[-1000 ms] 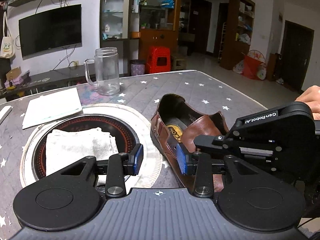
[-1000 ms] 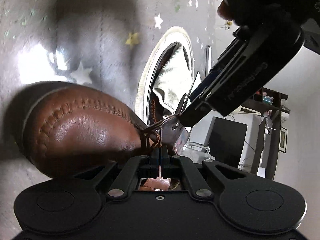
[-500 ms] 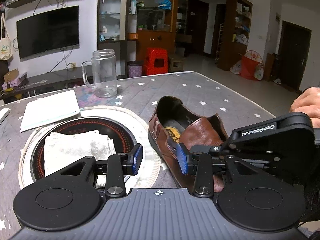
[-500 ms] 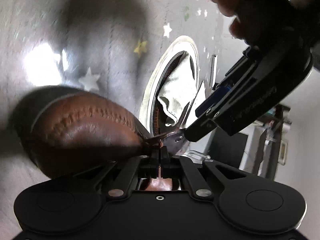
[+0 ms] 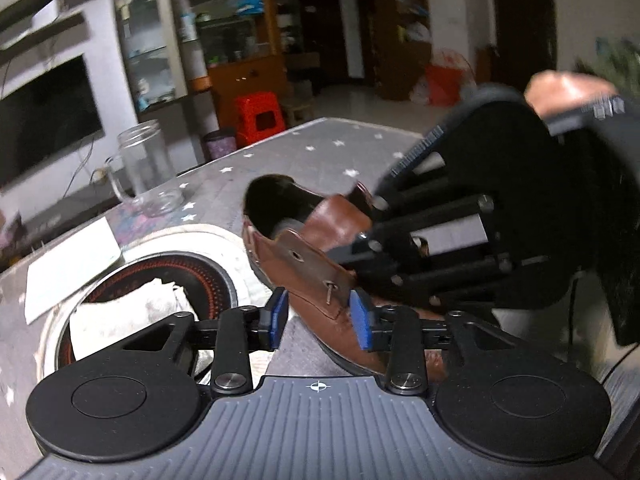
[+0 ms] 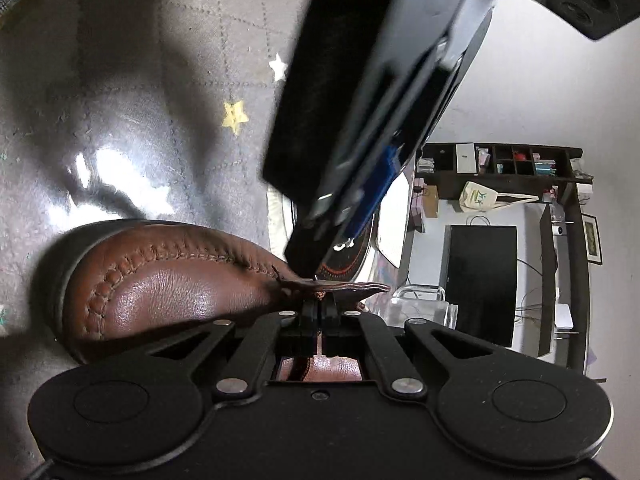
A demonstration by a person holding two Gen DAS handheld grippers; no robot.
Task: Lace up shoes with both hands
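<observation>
Meanwhile, right tongs [image 6: 319,312] tight on lace [image 6: 319,295].

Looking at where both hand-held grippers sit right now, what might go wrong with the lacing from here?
The right hand-held gripper is shut on the lace beside the brown shoe; a hard pull may drag the shoe or slip the lace free. The open left hand-held gripper straddles the lace tip and could bump the right one.
</observation>
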